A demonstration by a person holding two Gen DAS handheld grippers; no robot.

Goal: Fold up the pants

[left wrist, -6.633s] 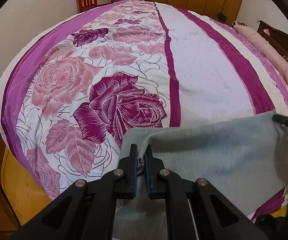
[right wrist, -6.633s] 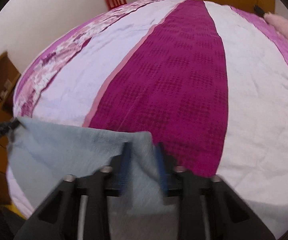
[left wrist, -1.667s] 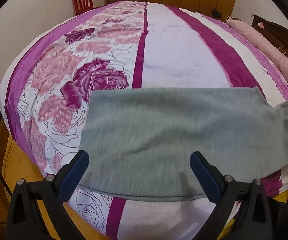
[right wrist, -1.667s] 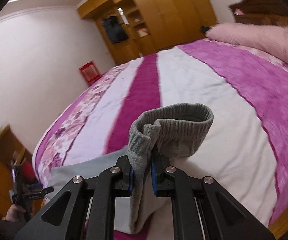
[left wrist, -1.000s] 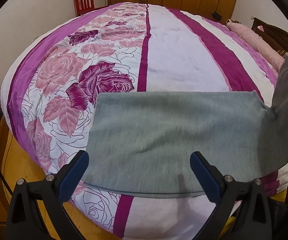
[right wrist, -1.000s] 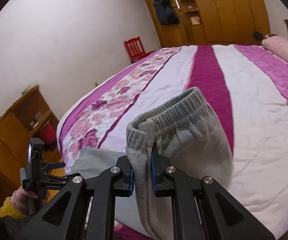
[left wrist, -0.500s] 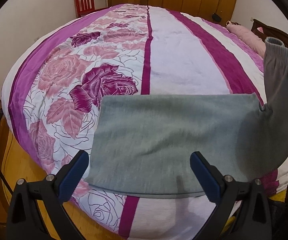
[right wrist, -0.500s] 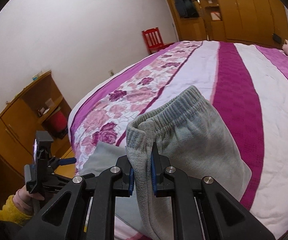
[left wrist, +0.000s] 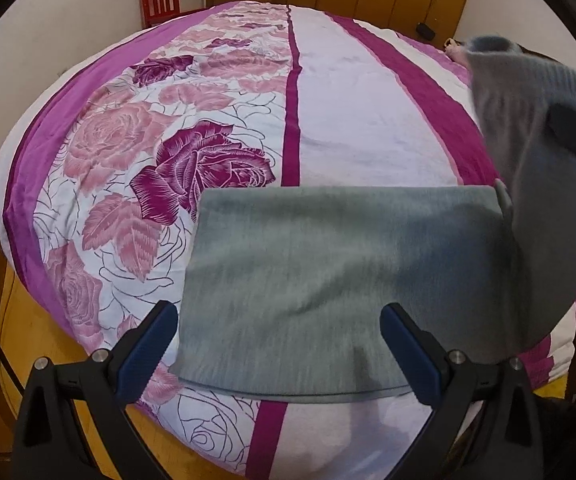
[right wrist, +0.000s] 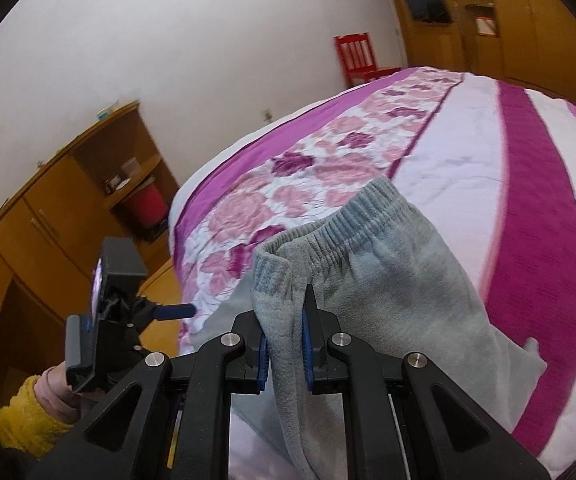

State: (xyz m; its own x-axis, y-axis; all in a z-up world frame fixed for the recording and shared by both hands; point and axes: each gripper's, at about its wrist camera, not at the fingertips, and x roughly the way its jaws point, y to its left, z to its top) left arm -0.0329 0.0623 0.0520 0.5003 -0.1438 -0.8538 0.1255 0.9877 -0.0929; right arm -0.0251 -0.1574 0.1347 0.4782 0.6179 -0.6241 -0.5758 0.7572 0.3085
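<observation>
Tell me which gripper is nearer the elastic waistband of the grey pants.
Right. The right gripper is clamped on the waistband, lifting it off the bed. The left gripper hangs open over the flat far end of the pants.

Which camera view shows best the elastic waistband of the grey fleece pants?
The right wrist view: the ribbed elastic waistband sits close, lifted just beyond the fingers pinching the cloth. The left wrist view shows it only blurred at the right edge.
</observation>
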